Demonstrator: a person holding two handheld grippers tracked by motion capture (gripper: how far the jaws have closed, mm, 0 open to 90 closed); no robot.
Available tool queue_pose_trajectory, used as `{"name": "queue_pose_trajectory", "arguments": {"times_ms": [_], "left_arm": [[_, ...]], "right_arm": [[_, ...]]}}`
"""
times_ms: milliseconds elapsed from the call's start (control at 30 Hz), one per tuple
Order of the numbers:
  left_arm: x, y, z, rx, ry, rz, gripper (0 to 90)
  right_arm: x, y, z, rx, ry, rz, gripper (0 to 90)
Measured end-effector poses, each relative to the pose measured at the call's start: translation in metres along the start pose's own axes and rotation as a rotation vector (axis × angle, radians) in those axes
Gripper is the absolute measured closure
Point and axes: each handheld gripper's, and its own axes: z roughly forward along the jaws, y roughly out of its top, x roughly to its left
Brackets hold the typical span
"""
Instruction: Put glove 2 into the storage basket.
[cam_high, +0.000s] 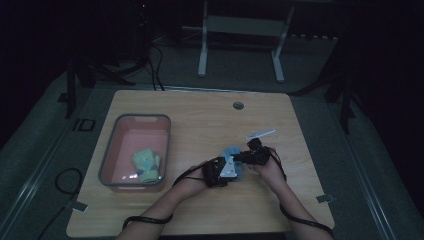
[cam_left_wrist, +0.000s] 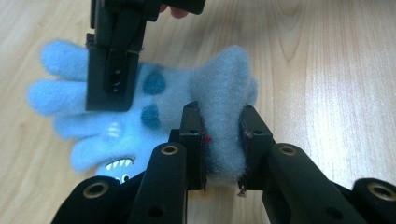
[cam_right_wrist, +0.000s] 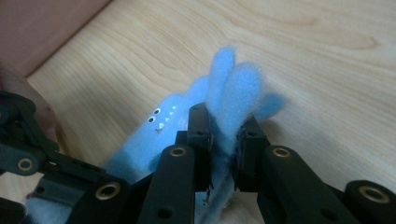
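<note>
Over table (cam_high: 200, 120), grippers level, facing.

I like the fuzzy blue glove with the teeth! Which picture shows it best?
The left gripper view: the blue glove lies spread out, fingers, spots and teeth clear. The right gripper view shows it bunched between the jaws; the high view shows a small blue patch.

Light-blue fleece glove (cam_left_wrist: 187, 93), dark-blue spots, white teeth; pink bin (cam_high: 115, 145), grey rim.
</note>
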Motion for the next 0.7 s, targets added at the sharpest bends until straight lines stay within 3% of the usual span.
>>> {"name": "queue_pose_trajectory", "arguments": {"times_ms": [233,700], "left_arm": [[0.004,0.002,-0.020,0.008,0.022,0.003,76.5],[0.007,0.006,-0.058,0.038,0.043,0.014,76.5]], "right_arm": [[0.009,0.010,-0.003,-0.014,-0.003,-0.011,80.1],[0.036,0.037,-0.010,-0.034,0.044,-0.056,80.7]]}}
